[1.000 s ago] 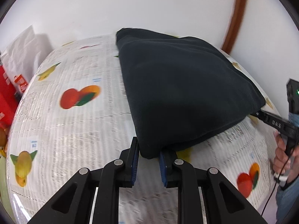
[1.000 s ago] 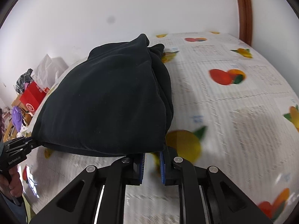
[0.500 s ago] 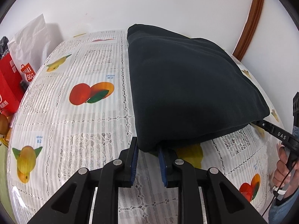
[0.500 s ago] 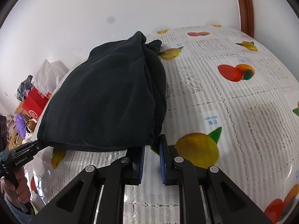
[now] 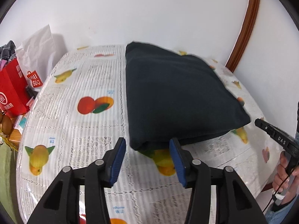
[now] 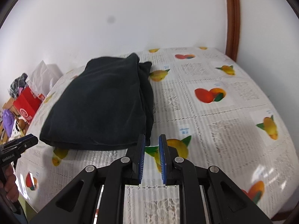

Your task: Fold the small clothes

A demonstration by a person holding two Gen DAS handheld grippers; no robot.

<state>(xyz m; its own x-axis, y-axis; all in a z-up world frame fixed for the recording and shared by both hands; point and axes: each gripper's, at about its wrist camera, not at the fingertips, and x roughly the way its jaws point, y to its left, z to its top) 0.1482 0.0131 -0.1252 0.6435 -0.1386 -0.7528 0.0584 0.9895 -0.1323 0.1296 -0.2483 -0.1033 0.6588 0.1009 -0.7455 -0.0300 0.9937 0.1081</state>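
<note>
Garment [image 5: 179, 97] — a dark, nearly black cloth, folded into a thick, roughly square stack — lies flat on the worktop [image 5: 74, 115], on a cloth printed with fruit and blocks of text. We see no part of it lifted; all edges rest on the surface.

Left gripper [image 5: 148, 155]: we find its blue-padded fingers [image 5: 117, 156] spread wide, holding nothing. They sit just in front of the near corner of the garment, which points into the gap between them; from this view we cannot tell whether a pad grazes the fabric.

Right gripper [image 6: 151, 155]: fingers [image 6: 141, 156] parted by a narrow gap, with the printed cloth visible between them — nothing pinched. The left pad stands just beside the garment's near right corner [image 6: 147, 140], where several stacked layers show along the edge.

In the left wrist view the other gripper's black fingertip [image 5: 265, 127] appears at the far right, apart from the garment's corner, with the person's hand [image 5: 286, 169] around its handle. In the right wrist view the opposite gripper [image 6: 20, 145] shows at the far left, near the garment's left corner but clear of it.

Beyond the worktop's left edge we note a red paper bag [image 5: 11, 91] and a white bag [image 5: 40, 54] against the white wall. A brown wooden frame [image 6: 232, 18] runs up the wall at right.
</note>
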